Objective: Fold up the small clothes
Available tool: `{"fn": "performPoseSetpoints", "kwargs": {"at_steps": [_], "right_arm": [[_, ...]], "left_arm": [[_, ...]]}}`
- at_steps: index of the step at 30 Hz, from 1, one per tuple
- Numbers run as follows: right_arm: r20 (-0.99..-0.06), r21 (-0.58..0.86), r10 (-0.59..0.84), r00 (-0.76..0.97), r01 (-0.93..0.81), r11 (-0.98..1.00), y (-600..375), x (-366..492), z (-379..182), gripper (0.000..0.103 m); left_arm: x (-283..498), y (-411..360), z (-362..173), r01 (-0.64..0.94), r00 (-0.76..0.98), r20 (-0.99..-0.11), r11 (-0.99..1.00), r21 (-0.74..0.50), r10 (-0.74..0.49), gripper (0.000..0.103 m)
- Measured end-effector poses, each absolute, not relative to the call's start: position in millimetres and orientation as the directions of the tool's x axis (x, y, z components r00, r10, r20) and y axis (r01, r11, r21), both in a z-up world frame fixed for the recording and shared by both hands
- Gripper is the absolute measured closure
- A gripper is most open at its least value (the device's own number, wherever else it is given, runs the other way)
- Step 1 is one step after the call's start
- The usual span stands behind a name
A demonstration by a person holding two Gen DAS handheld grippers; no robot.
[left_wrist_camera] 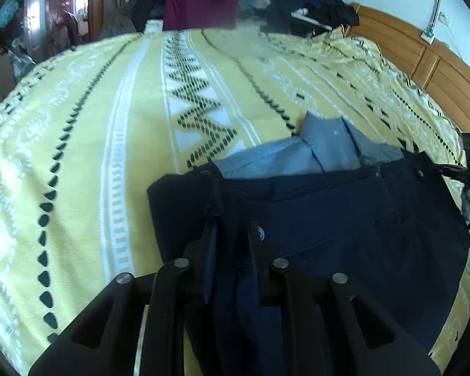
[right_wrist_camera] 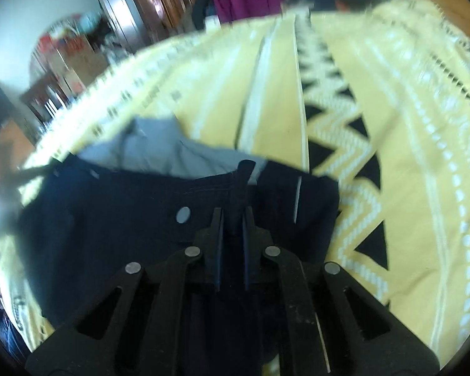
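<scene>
The dark navy shorts (left_wrist_camera: 344, 219) hang over the yellow patterned bedspread (left_wrist_camera: 109, 125), stretched by their waistband between the two grippers, with the pale grey inner lining (left_wrist_camera: 297, 153) showing above the band. The left gripper (left_wrist_camera: 232, 235) has its jaws closed narrow on a bunched bit of waistband at one end, next to a metal button (left_wrist_camera: 260, 232); the right gripper (right_wrist_camera: 233, 222) is clamped the same way on the other end, around what looks like a belt loop, with a round button (right_wrist_camera: 183, 214) just beside it. Holding both ends of the band likely keeps the garment spread flat and level, so that it can be laid down square or doubled over cleanly. In the left view the right gripper also shows at the far edge, pinching its corner. The right view is blurred, so finer detail there is unclear. Beyond the bed stand a wooden headboard (left_wrist_camera: 438, 62) and a pile of dark clothes (left_wrist_camera: 313, 3).
</scene>
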State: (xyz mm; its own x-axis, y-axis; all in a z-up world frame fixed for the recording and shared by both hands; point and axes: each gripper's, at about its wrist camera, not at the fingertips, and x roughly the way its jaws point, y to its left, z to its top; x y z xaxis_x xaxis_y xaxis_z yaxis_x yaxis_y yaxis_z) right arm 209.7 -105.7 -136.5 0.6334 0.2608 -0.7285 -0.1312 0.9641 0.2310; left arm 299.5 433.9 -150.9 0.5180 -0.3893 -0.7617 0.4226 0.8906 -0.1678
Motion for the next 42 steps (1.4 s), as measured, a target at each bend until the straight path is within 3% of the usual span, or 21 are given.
{"fn": "performPoseSetpoints", "kwargs": {"at_steps": [5,11,14,16,19,22,25,26,29,30,37,42], "right_arm": [[-0.701,0.253,0.293,0.649,-0.158,0.954,-106,203,-119,0.095],[-0.702,0.333,0.354,0.618,-0.155,0.930,-108,214,-128,0.095],[-0.708,0.358,0.375,0.599,-0.153,0.921,-107,214,-138,0.094],[-0.698,0.391,0.396,0.597,-0.145,0.909,-110,214,-140,0.092],[-0.699,0.390,0.393,0.598,-0.143,0.910,-109,214,-140,0.092],[-0.703,0.384,0.389,0.595,-0.142,0.912,-107,216,-141,0.092],[-0.704,0.390,0.391,0.593,-0.137,0.910,-106,218,-144,0.091],[-0.706,0.392,0.391,0.591,-0.135,0.910,-106,218,-146,0.091],[-0.712,0.383,0.377,0.592,-0.122,0.916,-107,217,-148,0.094],[-0.707,0.379,0.372,0.602,-0.122,0.917,-108,215,-145,0.095],[-0.624,0.368,0.359,0.694,-0.144,0.919,-121,202,-106,0.096],[-0.604,0.375,0.343,0.720,-0.124,0.919,-138,222,-95,0.096]], "left_arm": [[293,442,-134,0.417,0.551,-0.726,0.889,-0.189,-0.412,0.090],[301,431,-147,0.440,0.469,-0.795,0.882,-0.168,-0.386,0.091],[295,433,-149,0.429,0.507,-0.775,0.890,-0.153,-0.377,0.085],[293,436,-150,0.393,0.540,-0.768,0.910,-0.133,-0.345,0.071],[293,440,-152,0.372,0.546,-0.766,0.917,-0.141,-0.339,0.070],[301,438,-160,0.366,0.506,-0.801,0.921,-0.138,-0.321,0.062],[312,433,-167,0.369,0.479,-0.821,0.920,-0.133,-0.311,0.062],[314,431,-168,0.366,0.473,-0.827,0.922,-0.129,-0.304,0.063],[321,426,-170,0.384,0.445,-0.838,0.913,-0.140,-0.316,0.095],[320,423,-168,0.405,0.443,-0.832,0.903,-0.144,-0.332,0.098],[299,421,-114,0.431,0.574,-0.738,0.897,-0.096,-0.355,0.099],[327,415,-106,0.418,0.580,-0.738,0.903,-0.094,-0.345,0.098]]}}
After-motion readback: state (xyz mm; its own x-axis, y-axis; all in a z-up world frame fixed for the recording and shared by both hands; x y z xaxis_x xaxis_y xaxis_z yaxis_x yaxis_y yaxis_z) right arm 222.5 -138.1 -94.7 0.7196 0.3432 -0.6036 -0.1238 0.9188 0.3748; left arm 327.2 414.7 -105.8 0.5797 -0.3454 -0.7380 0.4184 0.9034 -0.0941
